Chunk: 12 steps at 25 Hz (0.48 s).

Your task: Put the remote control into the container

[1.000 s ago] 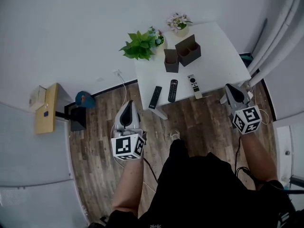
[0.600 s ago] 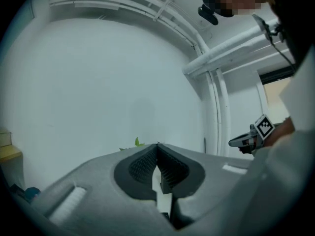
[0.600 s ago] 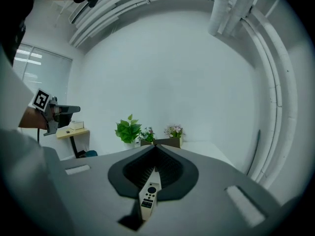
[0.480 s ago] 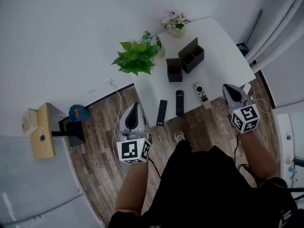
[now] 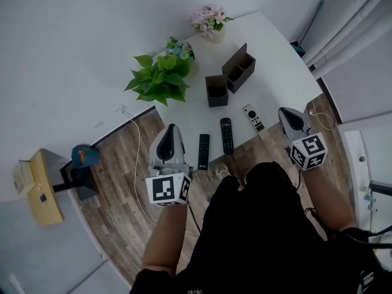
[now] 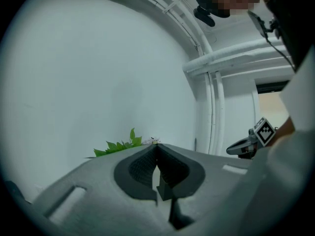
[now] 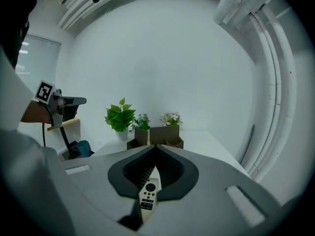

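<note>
**A:** What was the biggest thing there?

**B:** The white table point(image 5: 275, 60) filled the upper middle of the head view. Near its centre stood a tall container point(image 5: 240, 69) with two compartments. A smaller container point(image 5: 216, 90) was just beside it, toward the lower left.

**A:** And the grippers?

**B:** Both hung by the near edge of the table. The left gripper point(image 5: 172, 127), at the lower left, had its jaws pressed together with nothing in them. The right gripper point(image 5: 283, 111), at the right, was also fully closed and empty.

**A:** Where was the remote control?

**B:** Three lay flat along the near edge, apart from each other: a black remote point(image 5: 203, 151), a second black remote point(image 5: 226, 135), and a white remote point(image 5: 253, 117) nearest to the right gripper. In the right gripper view the white one showed under the closed jaws, on the table, not held. I could not tell which one the task meant.

**A:** How would it handle?

**B:** I judged it light and stiff, with smooth plastic that could slip. It was long and thin, so I would take it across its narrow sides near the middle, so that it does not tip. The jaws would need to open first.
</note>
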Tool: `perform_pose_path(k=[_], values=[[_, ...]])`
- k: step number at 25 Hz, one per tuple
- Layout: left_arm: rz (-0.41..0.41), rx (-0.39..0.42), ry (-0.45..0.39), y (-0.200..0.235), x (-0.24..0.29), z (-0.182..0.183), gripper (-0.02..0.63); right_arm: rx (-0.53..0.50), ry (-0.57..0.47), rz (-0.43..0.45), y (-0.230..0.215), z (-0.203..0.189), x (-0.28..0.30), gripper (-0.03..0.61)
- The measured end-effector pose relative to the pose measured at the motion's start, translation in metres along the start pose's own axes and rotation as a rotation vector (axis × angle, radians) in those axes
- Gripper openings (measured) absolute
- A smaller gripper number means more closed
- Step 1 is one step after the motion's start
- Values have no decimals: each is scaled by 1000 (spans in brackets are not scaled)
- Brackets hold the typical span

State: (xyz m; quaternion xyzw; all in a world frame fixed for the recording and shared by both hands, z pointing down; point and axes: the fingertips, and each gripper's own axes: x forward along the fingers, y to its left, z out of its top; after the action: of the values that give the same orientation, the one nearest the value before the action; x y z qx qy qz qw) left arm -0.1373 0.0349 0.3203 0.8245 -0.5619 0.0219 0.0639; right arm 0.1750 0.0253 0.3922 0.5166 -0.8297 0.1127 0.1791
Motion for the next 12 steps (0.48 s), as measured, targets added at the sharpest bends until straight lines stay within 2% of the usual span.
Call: perform_pose_path(k=[7, 12], values=[[-20, -8, 47, 1, 26, -19, 0, 13, 50, 41, 10, -22, 42, 2], [3, -22, 77, 4, 48, -37, 0, 10, 99, 72, 12, -48, 76, 3]])
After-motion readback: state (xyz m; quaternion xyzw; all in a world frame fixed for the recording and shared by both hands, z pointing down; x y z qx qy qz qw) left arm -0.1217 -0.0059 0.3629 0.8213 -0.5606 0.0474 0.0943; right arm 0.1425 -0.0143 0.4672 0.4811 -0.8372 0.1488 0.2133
